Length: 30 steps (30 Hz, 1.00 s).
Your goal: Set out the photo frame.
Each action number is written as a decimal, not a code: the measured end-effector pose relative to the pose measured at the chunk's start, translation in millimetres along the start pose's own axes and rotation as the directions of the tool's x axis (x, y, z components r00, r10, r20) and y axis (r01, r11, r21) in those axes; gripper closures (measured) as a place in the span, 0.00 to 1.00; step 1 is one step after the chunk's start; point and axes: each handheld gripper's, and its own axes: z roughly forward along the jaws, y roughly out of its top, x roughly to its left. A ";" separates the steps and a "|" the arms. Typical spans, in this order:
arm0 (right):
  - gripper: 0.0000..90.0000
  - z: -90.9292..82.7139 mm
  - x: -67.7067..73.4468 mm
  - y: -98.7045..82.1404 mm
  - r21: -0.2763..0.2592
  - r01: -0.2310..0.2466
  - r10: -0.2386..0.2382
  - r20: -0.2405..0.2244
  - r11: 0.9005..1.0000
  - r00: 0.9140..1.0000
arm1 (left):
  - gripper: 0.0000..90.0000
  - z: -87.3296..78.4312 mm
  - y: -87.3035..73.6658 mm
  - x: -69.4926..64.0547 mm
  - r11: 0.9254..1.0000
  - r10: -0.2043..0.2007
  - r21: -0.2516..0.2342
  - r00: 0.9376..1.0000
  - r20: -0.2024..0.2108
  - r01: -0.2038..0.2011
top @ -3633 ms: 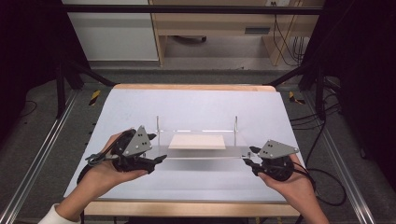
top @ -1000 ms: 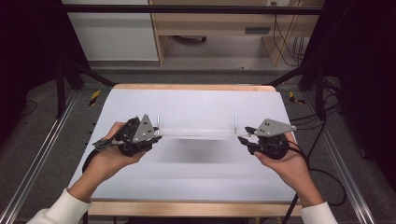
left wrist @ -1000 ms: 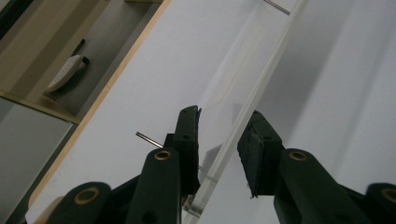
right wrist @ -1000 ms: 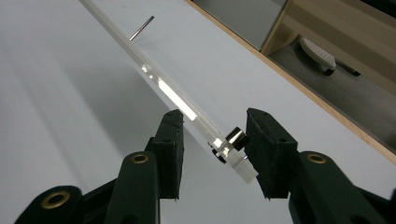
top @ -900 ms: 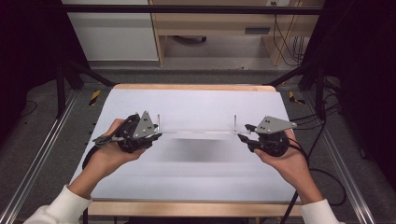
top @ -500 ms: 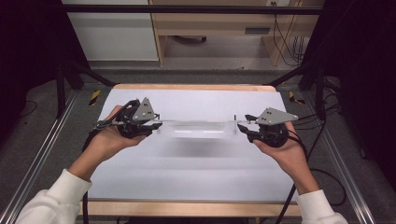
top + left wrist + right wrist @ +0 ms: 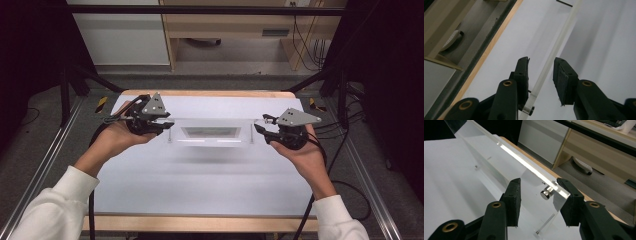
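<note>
- Two sleeved forearms are reaching in from the near edge, each hand carrying a black gripper above the white table (image 7: pixel 200 185), which is lying smooth, matt and bare under them.
- The left gripper (image 7: pixel 167 125) is holding one end of a clear acrylic stand (image 7: pixel 211 132); in the left gripper view its jaws have just been opening a little, with the stand's thin transparent edge (image 7: pixel 554 52) running between them and resting against the left pad, while the right pad is standing just off it.
- The right gripper (image 7: pixel 257 127) is taking the other end: in the right gripper view the plate's corner (image 7: pixel 560 191) and a small round metal standoff (image 7: pixel 545 194) are sitting between the jaws, but I cannot tell whether the pads are pressing.
- The stand is hanging level between the grippers, clear of the tabletop, casting a soft shadow.
- Beyond, the table's light wooden rim (image 7: pixel 210 93) is edging the sheet, black frame bars are slanting at both sides, and a pale wooden cabinet (image 7: pixel 235 25) is standing on grey floor.
</note>
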 end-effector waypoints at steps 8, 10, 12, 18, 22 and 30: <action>0.63 9.3 -11.9 0.5 -0.005 -0.036 0.036 -0.001 0.999 0.999 | 0.71 4.7 2.7 15.7 1.000 0.000 -0.010 1.000 0.014 0.000; 0.65 13.3 -15.4 -2.2 0.006 -0.049 0.049 -0.006 0.999 0.999 | 0.71 6.1 2.9 19.1 1.000 -0.008 -0.016 1.000 0.018 0.008; 0.66 14.8 -18.0 -2.9 -0.004 -0.059 0.059 -0.011 0.998 0.998 | 0.70 7.7 3.2 22.4 1.000 -0.016 -0.019 1.000 0.018 0.016; 0.67 19.3 -24.5 -0.2 -0.007 -0.081 0.081 -0.009 0.997 0.997 | 0.68 11.6 6.1 28.9 1.000 -0.022 -0.012 1.000 0.007 0.022; 0.67 20.9 -26.3 1.5 0.000 -0.089 0.089 -0.007 0.996 0.996 | 0.62 12.7 5.8 30.5 0.999 -0.038 -0.033 0.999 -0.020 0.038; 0.66 24.0 -29.1 3.9 0.008 -0.097 0.097 -0.001 0.995 0.995 | 0.35 -5.2 -2.2 29.7 0.949 -0.187 -0.271 0.979 -0.079 0.160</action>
